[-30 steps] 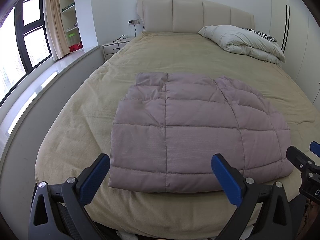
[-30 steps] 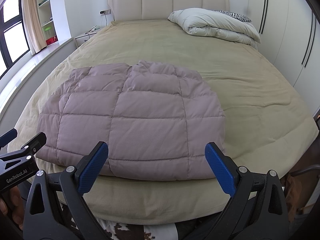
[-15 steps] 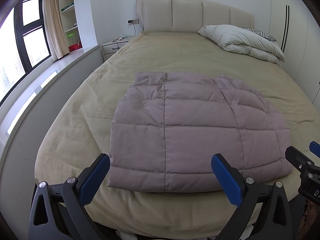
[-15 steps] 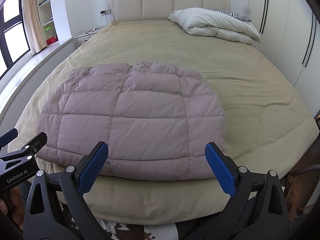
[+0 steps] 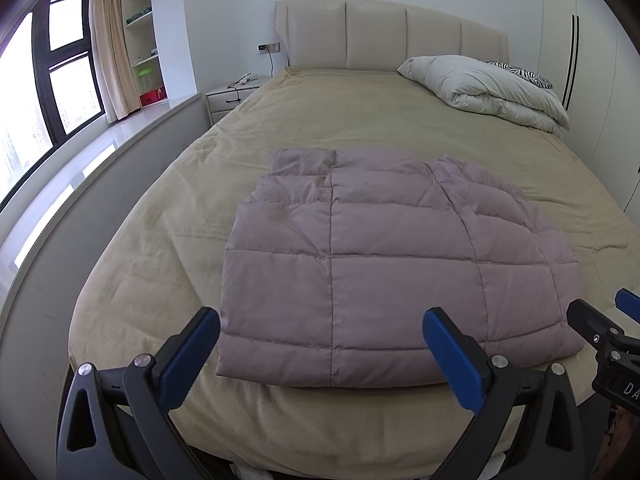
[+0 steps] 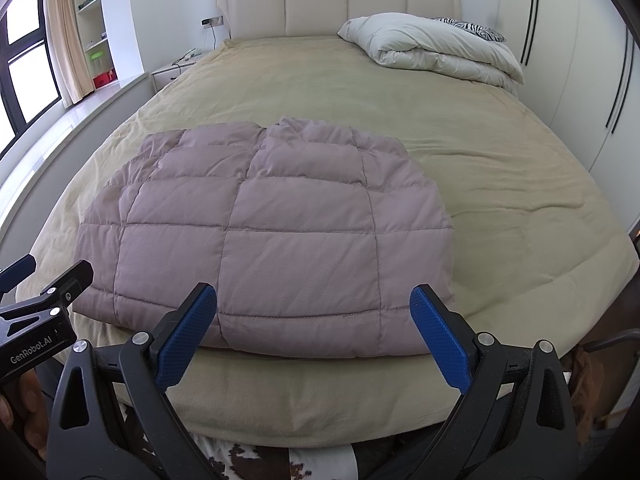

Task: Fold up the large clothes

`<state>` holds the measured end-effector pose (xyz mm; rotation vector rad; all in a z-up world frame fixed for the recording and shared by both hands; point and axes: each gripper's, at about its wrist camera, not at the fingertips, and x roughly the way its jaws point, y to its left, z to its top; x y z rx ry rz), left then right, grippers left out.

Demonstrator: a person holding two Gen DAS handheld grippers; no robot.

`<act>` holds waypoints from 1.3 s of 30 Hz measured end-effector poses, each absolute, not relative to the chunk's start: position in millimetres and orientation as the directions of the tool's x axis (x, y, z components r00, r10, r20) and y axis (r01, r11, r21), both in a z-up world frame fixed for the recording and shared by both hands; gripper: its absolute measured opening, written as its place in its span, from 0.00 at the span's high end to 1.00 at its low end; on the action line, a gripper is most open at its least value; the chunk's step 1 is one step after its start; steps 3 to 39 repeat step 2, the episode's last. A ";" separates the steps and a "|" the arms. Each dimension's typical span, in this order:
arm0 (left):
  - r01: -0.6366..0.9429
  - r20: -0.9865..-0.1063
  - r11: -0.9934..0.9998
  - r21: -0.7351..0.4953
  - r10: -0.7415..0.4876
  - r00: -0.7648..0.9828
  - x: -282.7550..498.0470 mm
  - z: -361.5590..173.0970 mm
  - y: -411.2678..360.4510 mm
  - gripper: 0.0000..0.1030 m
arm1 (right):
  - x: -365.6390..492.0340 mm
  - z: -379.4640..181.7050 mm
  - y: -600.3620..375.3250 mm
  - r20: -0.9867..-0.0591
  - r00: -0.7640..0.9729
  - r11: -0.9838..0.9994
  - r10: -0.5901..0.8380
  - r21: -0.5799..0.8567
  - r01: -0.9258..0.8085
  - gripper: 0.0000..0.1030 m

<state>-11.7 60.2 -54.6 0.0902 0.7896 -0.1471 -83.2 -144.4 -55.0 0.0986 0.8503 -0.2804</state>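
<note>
Left wrist view: the left gripper point(image 5: 322, 346) is held with jaws spread wide, nothing gripped, at the foot end of the bed point(image 5: 168, 216). The folded mauve quilted jacket point(image 5: 384, 264) is laid flat on the tan bedspread, just ahead of the fingertips, its near edge seen between the two blue pads point(image 5: 192, 356). The right gripper point(image 5: 600, 334) is seen at the right edge, beside the jacket's near right corner. A white duvet point(image 5: 484, 88) is piled far ahead to the right, by the headboard point(image 5: 376, 34). Right wrist view: the right gripper point(image 6: 314, 334) is also spread wide and empty, with the jacket point(image 6: 280, 232) just ahead and slightly left of it, not touched. The left gripper point(image 6: 44, 292) is seen at the left edge, near the jacket's left corner. The duvet point(image 6: 432, 50) is far ahead to the right.
</note>
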 end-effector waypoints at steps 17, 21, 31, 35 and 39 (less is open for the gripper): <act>0.168 -0.710 0.985 0.032 -0.096 0.698 -12.8 -54.6 59.6 0.00 | -83.0 -55.6 -145.4 -0.754 0.624 0.959 -0.204 -0.024 0.283 0.04; 0.168 -0.710 0.985 0.032 -0.096 0.698 -12.8 -54.6 59.6 0.00 | -83.0 -55.6 -145.4 -0.754 0.624 0.959 -0.204 -0.024 0.283 0.04; 0.168 -0.710 0.985 0.032 -0.096 0.698 -12.8 -54.6 59.6 0.00 | -83.0 -55.6 -145.4 -0.754 0.624 0.959 -0.204 -0.024 0.283 0.04; 0.168 -0.710 0.985 0.032 -0.096 0.698 -12.8 -54.6 59.6 0.00 | -83.0 -55.6 -145.4 -0.754 0.624 0.959 -0.204 -0.024 0.283 0.04; 0.168 -0.710 0.985 0.032 -0.096 0.698 -12.8 -54.6 59.6 0.00 | -83.0 -55.6 -145.4 -0.754 0.624 0.959 -0.204 -0.024 0.283 0.04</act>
